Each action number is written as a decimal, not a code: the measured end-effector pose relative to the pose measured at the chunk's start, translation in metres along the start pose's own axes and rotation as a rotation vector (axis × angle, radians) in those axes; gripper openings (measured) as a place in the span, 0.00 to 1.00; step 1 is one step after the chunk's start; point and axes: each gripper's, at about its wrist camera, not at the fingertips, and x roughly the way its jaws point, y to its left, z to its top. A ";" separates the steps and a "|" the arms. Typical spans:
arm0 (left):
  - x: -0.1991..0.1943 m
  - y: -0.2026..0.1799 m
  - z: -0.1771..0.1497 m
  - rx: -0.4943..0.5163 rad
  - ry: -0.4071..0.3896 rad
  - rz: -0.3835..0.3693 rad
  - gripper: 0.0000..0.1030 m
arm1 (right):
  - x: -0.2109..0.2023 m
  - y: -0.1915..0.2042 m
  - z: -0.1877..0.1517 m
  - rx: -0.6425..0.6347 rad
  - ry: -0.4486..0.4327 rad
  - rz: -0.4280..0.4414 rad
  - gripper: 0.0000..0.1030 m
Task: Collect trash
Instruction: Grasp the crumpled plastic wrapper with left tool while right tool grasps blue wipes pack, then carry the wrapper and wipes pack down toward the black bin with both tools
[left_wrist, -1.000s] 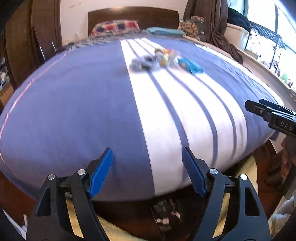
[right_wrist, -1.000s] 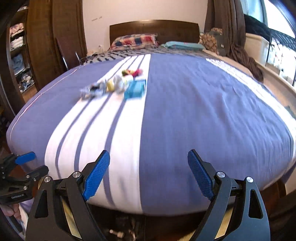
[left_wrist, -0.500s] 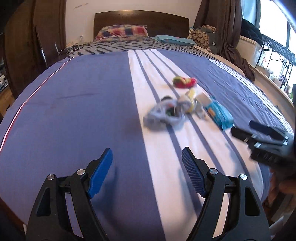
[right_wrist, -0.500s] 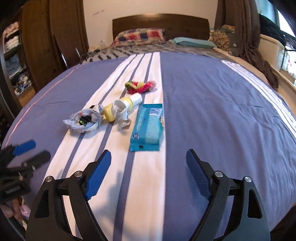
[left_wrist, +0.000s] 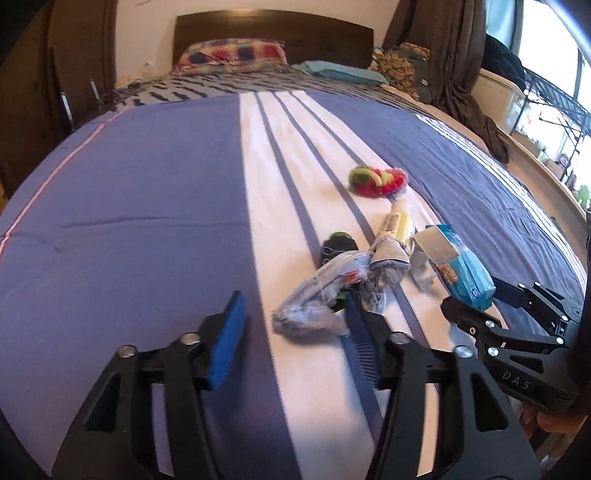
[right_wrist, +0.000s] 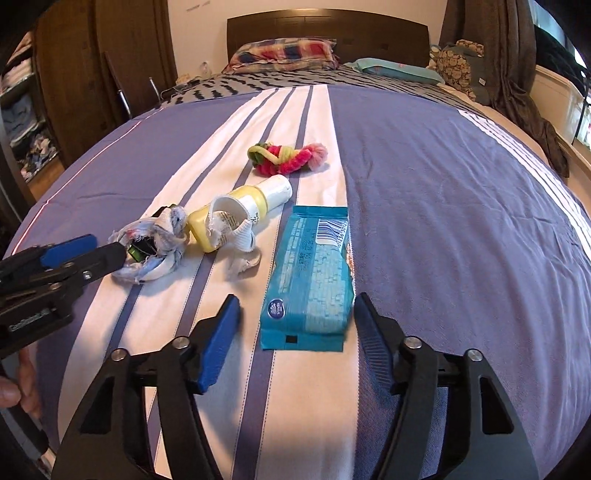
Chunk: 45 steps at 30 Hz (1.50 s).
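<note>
Trash lies on the white stripe of a blue bedspread (right_wrist: 443, 184). A crumpled white-blue wrapper (left_wrist: 317, 295) (right_wrist: 155, 251) lies just ahead of my open left gripper (left_wrist: 293, 332), near its right finger. A teal wipes packet (right_wrist: 310, 273) (left_wrist: 461, 269) lies between the fingertips of my open right gripper (right_wrist: 295, 325). A yellow bottle (right_wrist: 240, 206) (left_wrist: 397, 221) with a torn white scrap (right_wrist: 236, 236) lies between them. A red-green yarn bundle (right_wrist: 288, 157) (left_wrist: 373, 179) lies farther back.
Pillows (right_wrist: 284, 53) and a dark headboard (right_wrist: 325, 29) stand at the far end. A wardrobe (right_wrist: 92, 74) is on the left, curtains (right_wrist: 517, 55) and a window shelf on the right. The left gripper also shows at the left edge of the right wrist view (right_wrist: 85, 254).
Both grippers have moved forward over the bed from its foot edge to the trash. The wrapper and packet now sit right at the fingertips. Both stay open.
</note>
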 end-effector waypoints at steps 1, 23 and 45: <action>0.003 -0.001 0.000 0.003 0.007 -0.018 0.39 | 0.000 -0.001 0.000 0.004 -0.002 0.002 0.48; -0.095 -0.043 -0.028 0.088 -0.116 0.001 0.15 | -0.090 -0.013 -0.031 -0.005 -0.124 0.005 0.40; -0.195 -0.084 -0.183 0.121 -0.138 -0.007 0.15 | -0.194 0.013 -0.179 -0.039 -0.140 0.133 0.40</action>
